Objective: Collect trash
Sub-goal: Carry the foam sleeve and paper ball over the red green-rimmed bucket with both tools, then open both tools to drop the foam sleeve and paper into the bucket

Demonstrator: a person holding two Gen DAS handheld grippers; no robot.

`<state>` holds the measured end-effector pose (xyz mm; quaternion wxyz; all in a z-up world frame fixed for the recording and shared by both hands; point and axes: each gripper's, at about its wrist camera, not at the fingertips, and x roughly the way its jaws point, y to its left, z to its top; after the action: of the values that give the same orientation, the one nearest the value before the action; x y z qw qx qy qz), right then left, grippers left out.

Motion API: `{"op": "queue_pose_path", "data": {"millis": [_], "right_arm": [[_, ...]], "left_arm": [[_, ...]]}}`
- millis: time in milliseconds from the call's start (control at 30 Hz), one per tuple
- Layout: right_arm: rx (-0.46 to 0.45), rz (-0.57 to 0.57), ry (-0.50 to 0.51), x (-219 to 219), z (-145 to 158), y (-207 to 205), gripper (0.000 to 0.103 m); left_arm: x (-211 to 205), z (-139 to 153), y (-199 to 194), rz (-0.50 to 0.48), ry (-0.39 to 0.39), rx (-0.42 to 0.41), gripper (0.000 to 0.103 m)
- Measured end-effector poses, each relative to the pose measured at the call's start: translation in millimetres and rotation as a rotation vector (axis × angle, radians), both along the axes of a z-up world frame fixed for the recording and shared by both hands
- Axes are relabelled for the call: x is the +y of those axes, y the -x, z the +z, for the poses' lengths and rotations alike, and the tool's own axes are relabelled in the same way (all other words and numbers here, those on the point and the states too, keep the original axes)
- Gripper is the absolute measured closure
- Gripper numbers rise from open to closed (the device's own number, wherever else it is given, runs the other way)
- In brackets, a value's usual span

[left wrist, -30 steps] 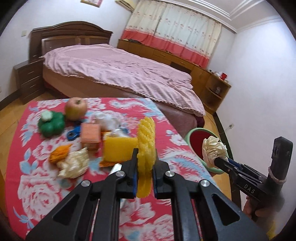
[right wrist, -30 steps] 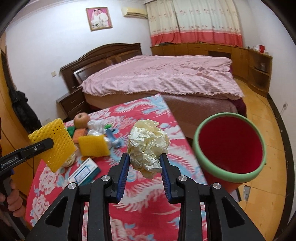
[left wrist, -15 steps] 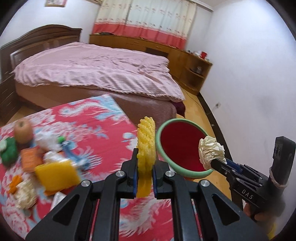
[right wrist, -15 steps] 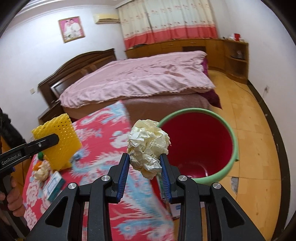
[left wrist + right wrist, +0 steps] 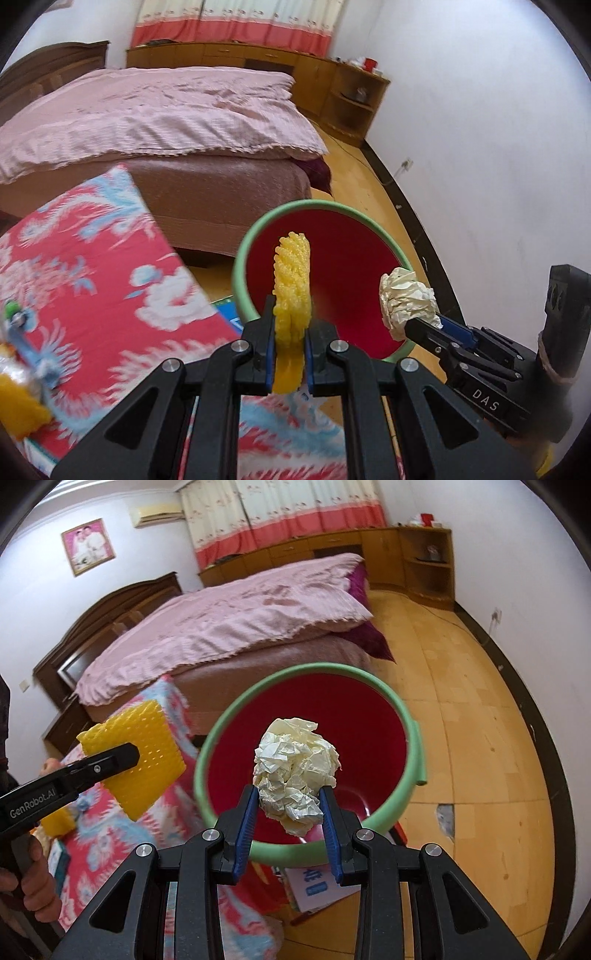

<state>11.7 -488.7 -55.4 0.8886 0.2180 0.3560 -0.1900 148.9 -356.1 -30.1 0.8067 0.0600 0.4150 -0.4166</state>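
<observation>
The left gripper (image 5: pixel 290 341) pinched the yellow foam net (image 5: pixel 291 284); the right gripper (image 5: pixel 290 805) clamped the crumpled paper ball (image 5: pixel 295 768); both hung over the red bin (image 5: pixel 400 794), seemingly ready for dropping.

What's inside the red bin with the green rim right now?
The red bin shows only bare red wall and floor; the crumpled paper ball and yellow foam net held in front cover part of the inside.
</observation>
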Motion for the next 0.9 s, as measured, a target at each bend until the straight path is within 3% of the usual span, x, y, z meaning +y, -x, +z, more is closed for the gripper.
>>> {"op": "queue_pose_path", "data": {"millis": [200,367,767,800,867,900], "right_arm": [[0.011,-0.025,-0.01,-11.4,-8.4,-0.8,0.064],[-0.001,-0.035,-0.005,-12.6,-7.1,-0.3,0.061],[-0.035,-0.043,0.002,-4.1,6.1,8.1,0.058],[-0.037,-0.043,0.002,-3.3,7.2,9.2,0.056],[-0.047,-0.044,0.002,1.4,12.1,13.0,0.043],[-0.05,-0.043,0.001,2.7,14.0,13.2,0.043]], "left_arm": [[-23.9,-12.2,1.0,-0.053,-0.025,-0.03,0.092],[-27.0,-10.1,4.5,-0.051,-0.029,-0.053,0.06],[2.4,-0.6,-1.1,0.045,-0.009,-0.025,0.06],[7.4,1.3,-0.3,0.056,-0.007,-0.023,0.06],[14.0,3.6,1.0,0.068,-0.005,-0.021,0.06],[19.5,5.8,2.0,0.077,-0.002,-0.02,0.06]]}}
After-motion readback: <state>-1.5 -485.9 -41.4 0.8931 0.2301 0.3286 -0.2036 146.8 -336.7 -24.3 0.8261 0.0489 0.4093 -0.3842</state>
